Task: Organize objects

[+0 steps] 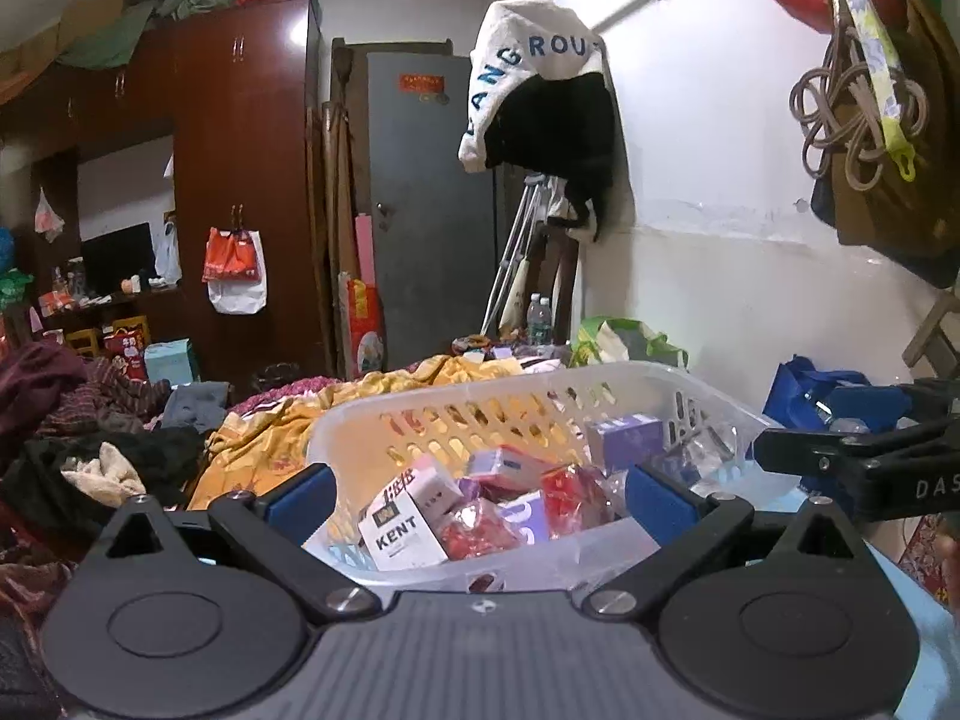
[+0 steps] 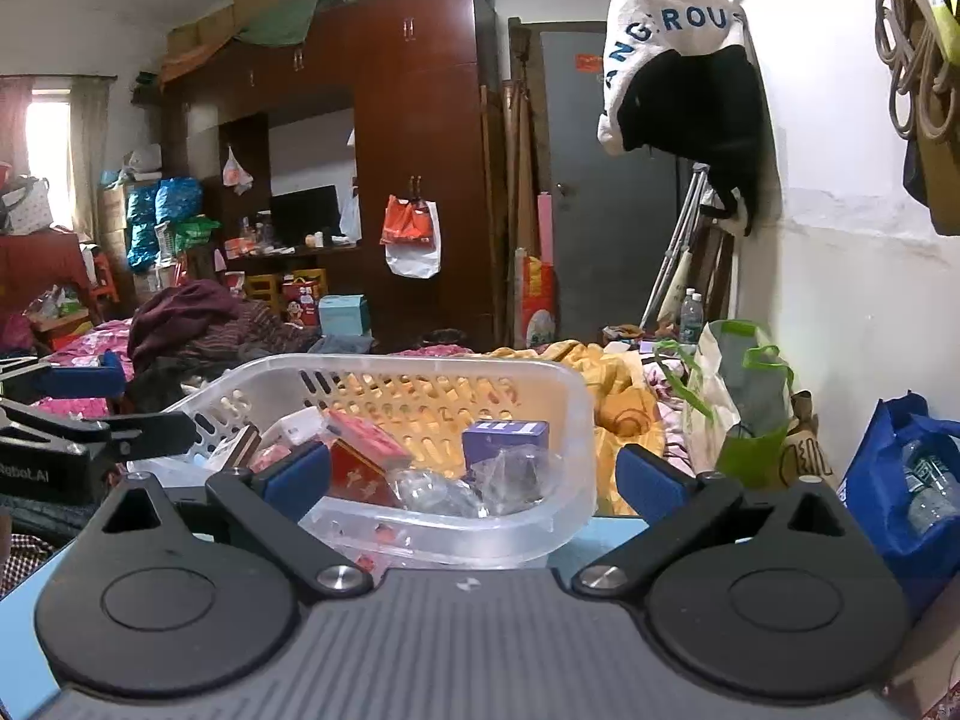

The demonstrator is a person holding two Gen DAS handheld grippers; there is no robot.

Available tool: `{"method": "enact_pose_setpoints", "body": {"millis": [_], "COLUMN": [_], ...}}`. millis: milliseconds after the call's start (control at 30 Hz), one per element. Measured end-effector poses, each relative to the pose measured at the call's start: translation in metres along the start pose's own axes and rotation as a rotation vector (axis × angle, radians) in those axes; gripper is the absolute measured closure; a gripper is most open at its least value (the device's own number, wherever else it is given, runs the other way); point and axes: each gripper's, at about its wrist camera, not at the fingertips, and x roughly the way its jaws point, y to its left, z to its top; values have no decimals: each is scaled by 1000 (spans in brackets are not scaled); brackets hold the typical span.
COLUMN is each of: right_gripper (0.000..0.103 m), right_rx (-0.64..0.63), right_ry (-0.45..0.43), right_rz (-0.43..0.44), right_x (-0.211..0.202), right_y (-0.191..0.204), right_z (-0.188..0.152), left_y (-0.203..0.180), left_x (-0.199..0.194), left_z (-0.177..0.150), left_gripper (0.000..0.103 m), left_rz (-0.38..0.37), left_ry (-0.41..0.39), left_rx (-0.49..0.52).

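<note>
Nearest the left wrist camera, the left tongs (image 1: 477,495) are spread wide and grip nothing, their blue pads on either side of the near rim of a translucent white plastic basket (image 1: 678,375). The basket sits on a pale blue bench (image 2: 600,531). Inside it, at 6 o'clock, a white KENT carton (image 1: 399,531) leans beside red packets (image 1: 474,531), with a purple box (image 1: 624,441) toward 2 o'clock against the far wall.

In the right wrist view the right tongs (image 2: 474,477) also gape wide, empty, straddling the basket's right near corner, where crumpled clear wrappers (image 2: 480,486) lie. The left tongs enter that view at 9 o'clock.

Beyond the basket a yellow blanket (image 1: 264,444) covers the bed, and farther off stand a dark wardrobe (image 2: 414,150) and a grey door (image 1: 429,210).
</note>
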Motion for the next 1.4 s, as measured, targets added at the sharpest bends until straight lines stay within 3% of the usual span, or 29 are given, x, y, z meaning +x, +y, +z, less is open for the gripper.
{"method": "enact_pose_setpoints", "body": {"millis": [1400], "right_gripper": [0], "right_rx": [-68], "right_ry": [37], "right_rz": [-23], "right_x": [2], "right_y": [8], "right_z": [-5], "left_y": [4], "left_x": [4], "left_z": [-5], "left_gripper": [0], "left_rz": [-2], "left_ry": [55], "left_rx": [-32]}}
